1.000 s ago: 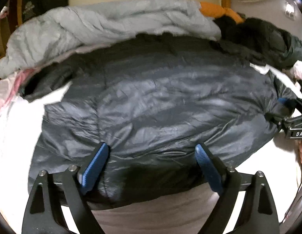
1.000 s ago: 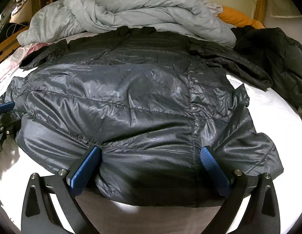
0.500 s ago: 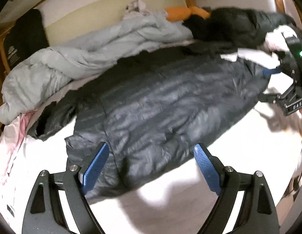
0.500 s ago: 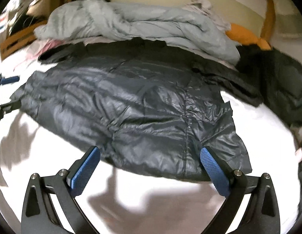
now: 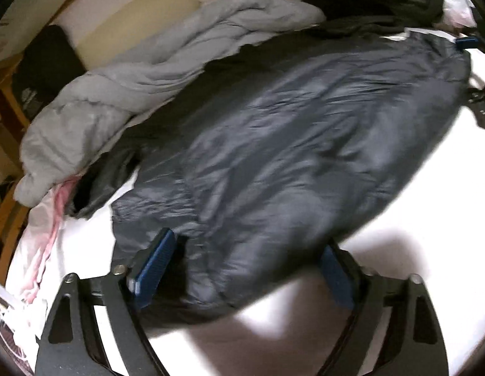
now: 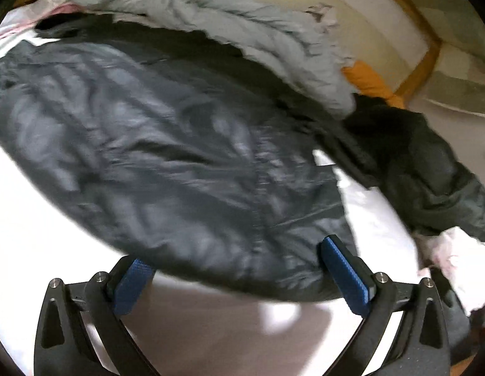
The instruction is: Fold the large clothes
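Left wrist view: my left gripper [image 5: 245,269] fingers closing astride dark puffer jacket [image 5: 289,144] hem at 6 o'clock on bed [image 5: 424,206], right gripper [image 6: 239,275] fingers wide, gripping nothing.

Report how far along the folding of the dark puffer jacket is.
Done: the dark puffer jacket lies spread flat on the white bed. In hand: the left gripper is closing around its near hem, the right gripper straddles the other end, open. Left: the actual folds; none visible yet.

Jacket [image 5: 289,144] flat on bed [image 5: 414,235]; quilt [image 5: 142,87] heaped behind it; second coat [image 6: 424,163] at right.
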The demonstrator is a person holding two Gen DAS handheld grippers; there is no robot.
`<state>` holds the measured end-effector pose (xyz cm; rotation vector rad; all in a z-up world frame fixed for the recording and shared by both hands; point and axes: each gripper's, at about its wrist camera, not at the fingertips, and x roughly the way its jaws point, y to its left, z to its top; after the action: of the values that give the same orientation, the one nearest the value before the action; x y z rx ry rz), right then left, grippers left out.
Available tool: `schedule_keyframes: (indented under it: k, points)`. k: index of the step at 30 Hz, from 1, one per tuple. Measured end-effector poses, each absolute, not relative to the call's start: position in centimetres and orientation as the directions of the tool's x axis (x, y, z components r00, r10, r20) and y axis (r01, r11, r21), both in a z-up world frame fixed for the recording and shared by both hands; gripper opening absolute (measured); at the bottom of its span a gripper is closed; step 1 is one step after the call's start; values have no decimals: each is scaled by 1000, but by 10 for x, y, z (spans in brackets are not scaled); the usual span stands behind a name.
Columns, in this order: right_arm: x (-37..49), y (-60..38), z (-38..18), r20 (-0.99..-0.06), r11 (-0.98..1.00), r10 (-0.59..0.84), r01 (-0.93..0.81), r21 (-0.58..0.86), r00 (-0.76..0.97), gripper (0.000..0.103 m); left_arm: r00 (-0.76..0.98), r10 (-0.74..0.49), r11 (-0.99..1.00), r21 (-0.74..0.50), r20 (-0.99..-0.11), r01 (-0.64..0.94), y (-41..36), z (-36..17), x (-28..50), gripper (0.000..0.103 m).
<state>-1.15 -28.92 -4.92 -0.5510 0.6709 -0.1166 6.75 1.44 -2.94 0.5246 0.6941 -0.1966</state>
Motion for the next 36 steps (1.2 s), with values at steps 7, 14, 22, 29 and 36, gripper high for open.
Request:
schedule_keyframes:
  k: [7, 14, 22, 29, 36]
  points:
    - [-22, -295, -47, -613, 862, -226, -137, -487, 757, 19, 753, 17, 861, 392, -658, 323, 20, -19, 52, 16]
    - [-78, -301, -30, -705, 928, -109, -183, -324, 701, 18, 676, -6, 869, 330, -737, 368, 33, -8, -2, 18]
    - [-106, -307, -23, -703, 944, -109, -149, -295, 703, 33, 674, -25, 925, 238, -738, 295, 62, 6, -6, 61]
    - [-89, -325, 30, -638, 963, -94, -92, -252, 764, 73, 747, -5, 927, 278, -665, 253, 63, 50, 14, 72]
    - [-27, -332, 69, -590, 970, -92, -61, -234, 802, 85, 760, 11, 944, 256, -650, 206, 70, 75, 81, 82]
